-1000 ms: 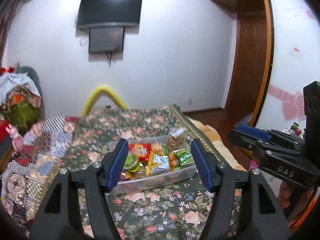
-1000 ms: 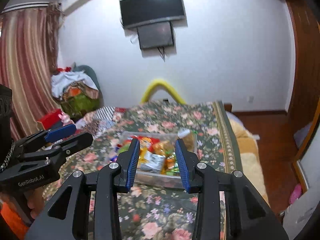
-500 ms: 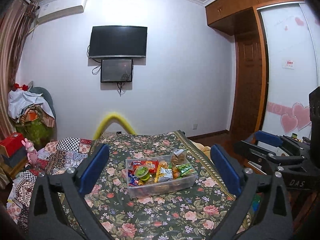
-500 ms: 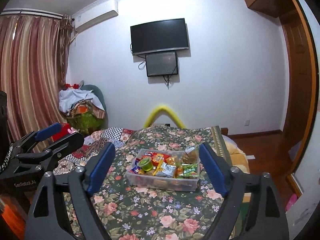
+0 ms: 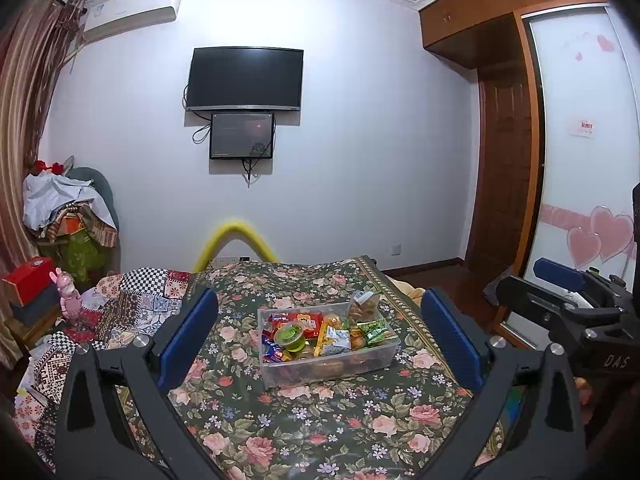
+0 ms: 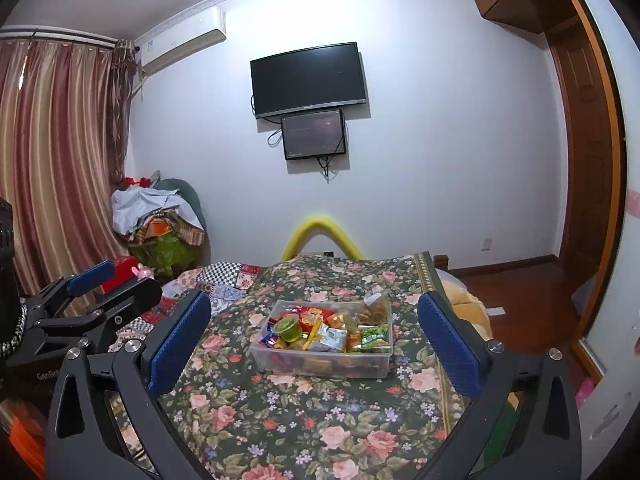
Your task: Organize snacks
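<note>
I hold both grippers above a bed spread with a dark floral blanket [image 5: 320,412], the left gripper [image 5: 320,336] and right gripper [image 6: 314,334] each with jaws spread wide and empty. A clear plastic bin [image 5: 328,368] heaped with packaged snacks [image 6: 332,330] sits mid-blanket, well short of either tool. Beyond it, a wall-mounted television [image 5: 245,79] hangs over a smaller screen [image 5: 242,135]; striped curtains [image 6: 52,160] and an air conditioner [image 6: 184,38] flank the left, a wooden wardrobe [image 5: 500,120] the right
</note>
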Available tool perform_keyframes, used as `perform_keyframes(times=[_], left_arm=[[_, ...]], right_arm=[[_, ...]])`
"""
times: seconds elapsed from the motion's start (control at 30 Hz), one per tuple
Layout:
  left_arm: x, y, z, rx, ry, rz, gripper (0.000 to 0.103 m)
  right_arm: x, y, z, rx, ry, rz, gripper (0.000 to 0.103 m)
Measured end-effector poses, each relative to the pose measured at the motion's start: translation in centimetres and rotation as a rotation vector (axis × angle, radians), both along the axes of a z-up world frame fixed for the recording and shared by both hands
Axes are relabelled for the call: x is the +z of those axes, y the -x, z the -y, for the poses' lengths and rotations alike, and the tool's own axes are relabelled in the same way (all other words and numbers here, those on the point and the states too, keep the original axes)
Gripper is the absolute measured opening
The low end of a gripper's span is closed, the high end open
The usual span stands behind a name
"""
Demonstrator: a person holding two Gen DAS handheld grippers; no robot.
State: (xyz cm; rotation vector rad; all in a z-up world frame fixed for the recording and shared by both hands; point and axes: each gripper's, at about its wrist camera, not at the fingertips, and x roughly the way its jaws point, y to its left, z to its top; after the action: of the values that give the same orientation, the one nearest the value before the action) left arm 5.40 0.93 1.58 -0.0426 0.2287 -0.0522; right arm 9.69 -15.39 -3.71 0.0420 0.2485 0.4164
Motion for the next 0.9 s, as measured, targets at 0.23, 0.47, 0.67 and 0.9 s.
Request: perform_keyframes(times=[0.23, 0.47, 0.67, 0.9], left_arm=[[-0.03, 0.14, 0.18, 0.003, -0.006, 0.004, 0.103], [-0.01, 0.23, 0.14, 0.001, 0.000, 0.002, 0.103], [-0.01, 0.20, 0.13, -0.001, -0.005, 0.000, 0.103], [-0.01, 0.12, 0.32, -0.004, -0.004, -0.003, 0.103]], right_arm=[[-0.18, 0.56, 0.00, -0.003, 0.009, 0.002, 0.103], [-0.34, 0.78, 0.02, -0.006, 0.014, 0.006, 0.103], [-0.28, 0.94, -0.10, -0.014, 0.028, 0.017, 0.103], [-0.21, 1.00, -0.17, -0.017, 0.031, 0.015, 0.103]])
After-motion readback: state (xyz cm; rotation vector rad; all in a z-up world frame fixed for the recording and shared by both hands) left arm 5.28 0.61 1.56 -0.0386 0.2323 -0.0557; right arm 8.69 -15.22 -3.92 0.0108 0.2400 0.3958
